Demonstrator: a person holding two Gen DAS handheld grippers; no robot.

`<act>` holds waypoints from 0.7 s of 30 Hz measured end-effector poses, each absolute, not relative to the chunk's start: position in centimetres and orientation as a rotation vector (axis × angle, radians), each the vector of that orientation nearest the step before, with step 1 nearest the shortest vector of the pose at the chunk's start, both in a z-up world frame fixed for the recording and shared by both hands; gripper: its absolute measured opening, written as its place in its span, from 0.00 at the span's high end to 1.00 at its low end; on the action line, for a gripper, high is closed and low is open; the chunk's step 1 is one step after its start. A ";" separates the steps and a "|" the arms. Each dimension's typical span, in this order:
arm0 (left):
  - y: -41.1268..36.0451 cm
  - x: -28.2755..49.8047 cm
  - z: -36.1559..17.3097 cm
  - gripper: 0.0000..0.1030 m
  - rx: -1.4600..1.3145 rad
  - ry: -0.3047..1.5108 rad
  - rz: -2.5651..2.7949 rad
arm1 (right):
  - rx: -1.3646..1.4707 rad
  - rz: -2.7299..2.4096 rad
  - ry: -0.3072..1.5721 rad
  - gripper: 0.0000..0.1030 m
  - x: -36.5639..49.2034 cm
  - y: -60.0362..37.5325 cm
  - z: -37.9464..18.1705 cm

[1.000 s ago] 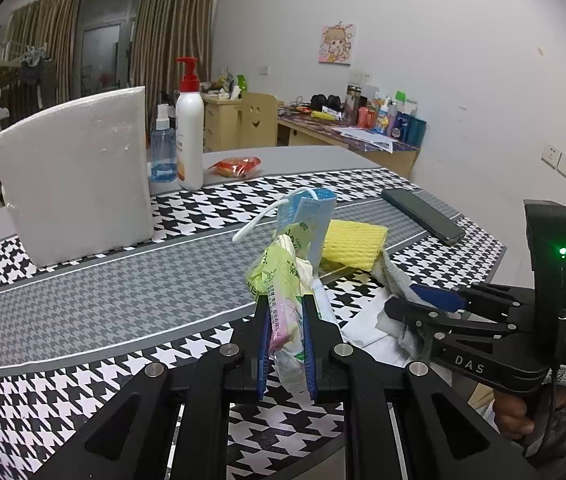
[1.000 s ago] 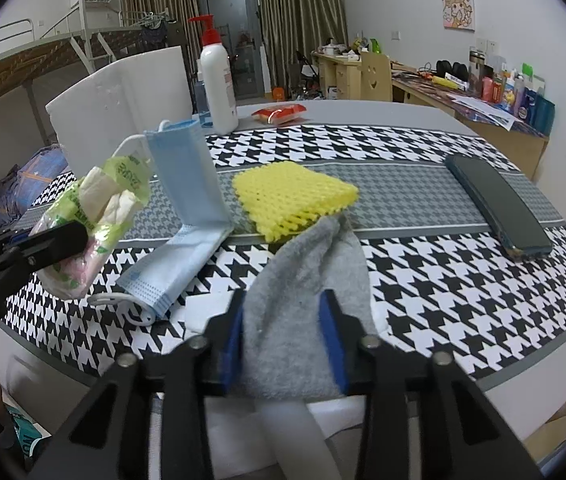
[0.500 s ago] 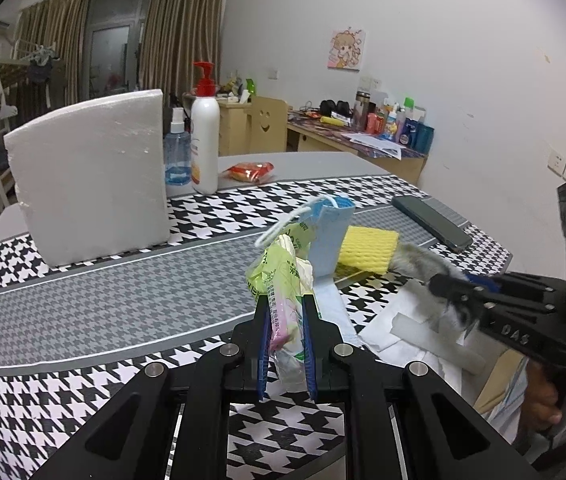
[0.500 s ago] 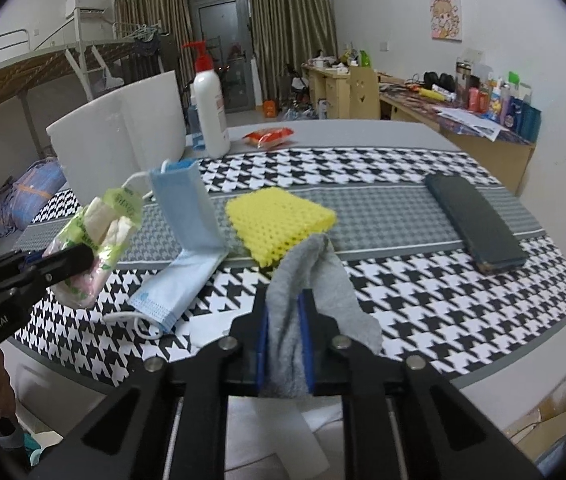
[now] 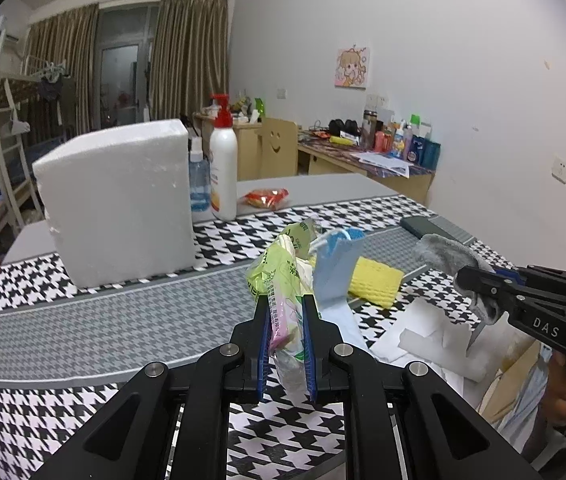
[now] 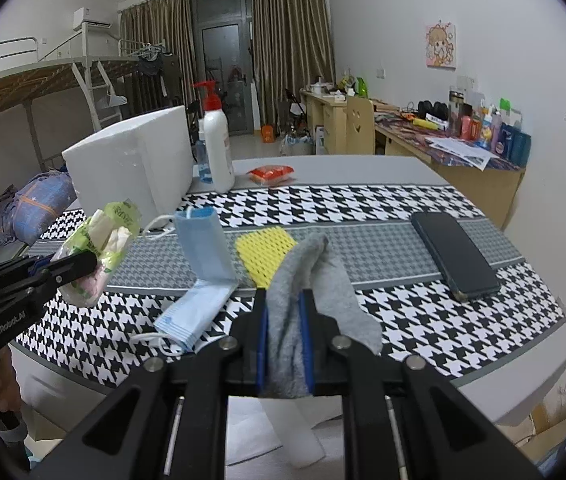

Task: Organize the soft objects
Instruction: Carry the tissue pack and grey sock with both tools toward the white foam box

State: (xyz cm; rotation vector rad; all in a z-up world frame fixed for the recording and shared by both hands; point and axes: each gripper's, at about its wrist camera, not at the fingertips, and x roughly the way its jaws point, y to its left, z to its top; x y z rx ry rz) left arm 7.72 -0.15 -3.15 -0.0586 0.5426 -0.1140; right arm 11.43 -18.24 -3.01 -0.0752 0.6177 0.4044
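Note:
My left gripper (image 5: 286, 320) is shut on a green and pink tissue packet (image 5: 279, 276), held above the near table edge; the right wrist view shows the same gripper (image 6: 79, 266) and packet (image 6: 103, 236) at the left. My right gripper (image 6: 285, 312) is shut on a grey sock (image 6: 315, 276), lifted off the table; in the left wrist view that gripper (image 5: 479, 280) and the sock (image 5: 443, 250) are at the right. A blue face mask (image 6: 203, 264) lies folded on the houndstooth cloth (image 6: 403, 284), with a yellow sponge (image 6: 263, 252) beside it.
A white foam box (image 5: 119, 200) stands at the back left, with a pump bottle (image 5: 223, 168) and a blue spray bottle (image 5: 199, 184) beside it. A red snack packet (image 6: 271, 173) lies further back. A dark phone (image 6: 453, 254) lies at the right. White foam scraps (image 5: 423, 340) lie below the table edge.
My right gripper has shut on the grey sock and lifted it off the table. The left gripper has risen a little with the tissue packet still in it.

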 end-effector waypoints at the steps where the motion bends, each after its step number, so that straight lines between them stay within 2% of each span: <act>1: -0.1 7.7 -2.9 0.85 -0.055 0.536 -0.111 | -0.076 0.409 0.613 0.83 11.4 -18.1 -2.8; 21: 1.9 7.3 1.3 0.85 -0.030 0.443 -0.056 | -0.081 0.483 0.520 0.82 11.5 -15.8 0.9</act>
